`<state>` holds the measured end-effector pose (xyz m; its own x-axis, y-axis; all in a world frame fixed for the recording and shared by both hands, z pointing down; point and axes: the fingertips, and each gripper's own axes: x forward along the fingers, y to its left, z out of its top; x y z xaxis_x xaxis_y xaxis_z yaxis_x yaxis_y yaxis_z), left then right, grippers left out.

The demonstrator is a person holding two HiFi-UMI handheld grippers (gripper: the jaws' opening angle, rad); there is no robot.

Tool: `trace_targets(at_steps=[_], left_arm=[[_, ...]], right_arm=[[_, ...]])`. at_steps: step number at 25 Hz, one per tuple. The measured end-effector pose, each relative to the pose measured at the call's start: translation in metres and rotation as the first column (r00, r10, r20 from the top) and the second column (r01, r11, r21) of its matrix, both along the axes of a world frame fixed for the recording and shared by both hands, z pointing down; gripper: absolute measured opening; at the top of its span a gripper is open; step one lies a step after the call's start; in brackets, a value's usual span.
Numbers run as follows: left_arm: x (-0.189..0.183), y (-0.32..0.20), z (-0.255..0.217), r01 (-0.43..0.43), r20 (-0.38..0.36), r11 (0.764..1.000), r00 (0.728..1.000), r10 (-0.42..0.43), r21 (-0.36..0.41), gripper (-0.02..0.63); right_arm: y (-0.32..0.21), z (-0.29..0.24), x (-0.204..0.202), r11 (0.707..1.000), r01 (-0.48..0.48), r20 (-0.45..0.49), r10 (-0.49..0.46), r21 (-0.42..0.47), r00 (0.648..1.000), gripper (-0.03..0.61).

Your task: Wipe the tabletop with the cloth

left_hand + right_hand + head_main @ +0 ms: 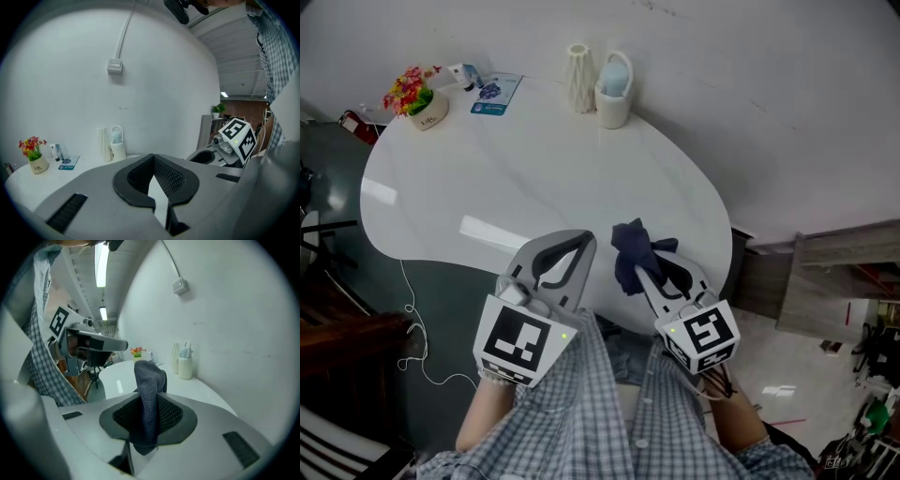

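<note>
Looking down at my left claw (570, 246) and right claw (645, 270): pale grey shells, black ribbed pads. Each carries a white cube (523, 345) with black square markers and a tiny green light. I'm wearing a blue-and-white checked shirt (581, 422).

The cloth (633, 251) is showing dark blue against the white tabletop (516, 178); the person's shirt (600, 412) is showing grey-blue checks; flowers (408, 89) at the far-left edge are showing red.

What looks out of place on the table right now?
Nothing stands out. The tabletop shows no visible spill, and the flower pot, vase and cup stand upright along its far edge. The cloth is bunched in the right gripper.
</note>
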<state>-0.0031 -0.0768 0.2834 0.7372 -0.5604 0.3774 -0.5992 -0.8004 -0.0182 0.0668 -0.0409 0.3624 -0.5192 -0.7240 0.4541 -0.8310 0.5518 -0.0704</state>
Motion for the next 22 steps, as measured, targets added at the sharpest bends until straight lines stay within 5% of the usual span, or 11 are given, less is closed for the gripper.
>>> trace_targets(at_steps=[12, 22], left_arm=[[0.018, 0.009, -0.013, -0.054, -0.011, 0.998, 0.998, 0.054, 0.03, 0.005], [0.029, 0.016, -0.02, -0.088, -0.009, 0.994, 0.996, 0.089, 0.064, 0.005]], right_arm=[[-0.019, -0.086, 0.034, 0.952, -0.155, 0.037, 0.151, 0.263, 0.988, 0.083], [-0.016, -0.11, 0.059, 0.908, -0.246, 0.077, 0.234, 0.338, 0.969, 0.083]])
